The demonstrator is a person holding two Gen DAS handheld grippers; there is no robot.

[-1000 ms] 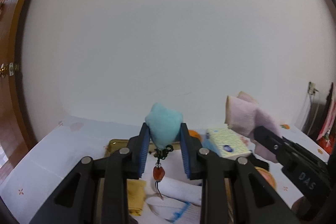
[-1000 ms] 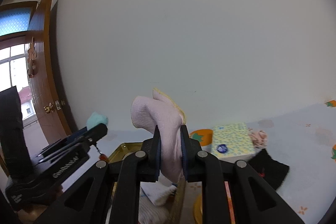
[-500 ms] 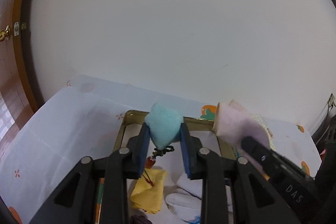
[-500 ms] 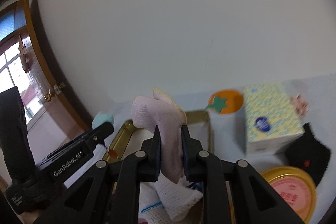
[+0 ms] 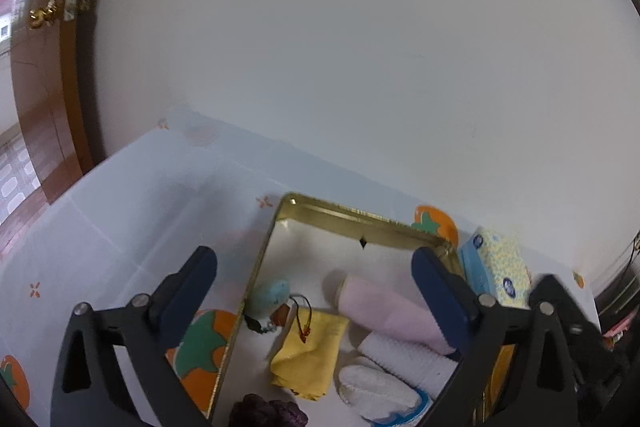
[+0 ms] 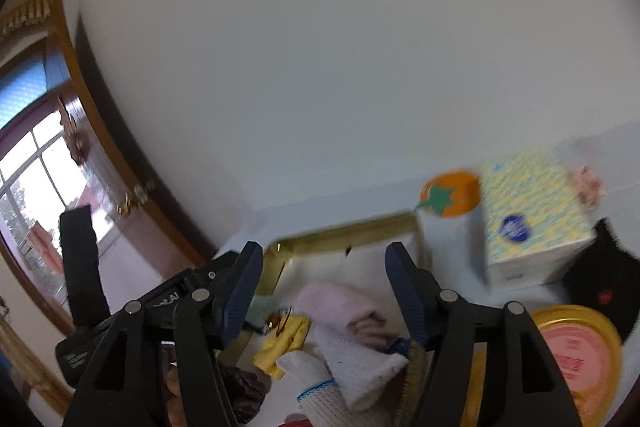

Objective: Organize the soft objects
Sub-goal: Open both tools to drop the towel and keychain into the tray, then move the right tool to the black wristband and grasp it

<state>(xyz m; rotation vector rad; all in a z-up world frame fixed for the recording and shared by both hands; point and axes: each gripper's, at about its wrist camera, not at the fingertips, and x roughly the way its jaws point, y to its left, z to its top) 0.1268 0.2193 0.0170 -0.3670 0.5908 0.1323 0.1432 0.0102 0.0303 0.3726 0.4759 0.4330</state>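
Both pairs of jaws are seen opening over the shallow gold-rimmed metal tray (image 5: 352, 217), and nothing is pressed between either pair. The left gripper (image 5: 314, 273) is spread very wide, its blue pads well clear of the small pale-blue plush charm with a dark cord and a red bead (image 5: 272, 297), which lies inside the tray against its left wall. The right gripper (image 6: 324, 283) is parted to a lesser width, and the rolled pale-pink sock (image 6: 340, 307) is seen below and between its pads, resting in the tray and untouched. Beside these lie a folded yellow cloth (image 5: 310, 351) and white knitted gloves with blue cuffs (image 5: 384, 383) — all loosely heaped in the tray's near half. A dark purple fuzzy item (image 5: 266, 415) sits at the near edge; what it is cannot be told. Outside the tray, a yellow-patterned tissue box (image 6: 528, 219) and a black cloth piece (image 6: 600, 279) remain on the white tablecloth printed with orange fruit (image 5: 120, 211). All of these soft things are judged light, limp and compressible; none is fragile or slippery, though the charm's cord may snag. Each is best pinched at its thickest fold or bunched middle — a thin edge would be expected to slide out or let the piece unroll.
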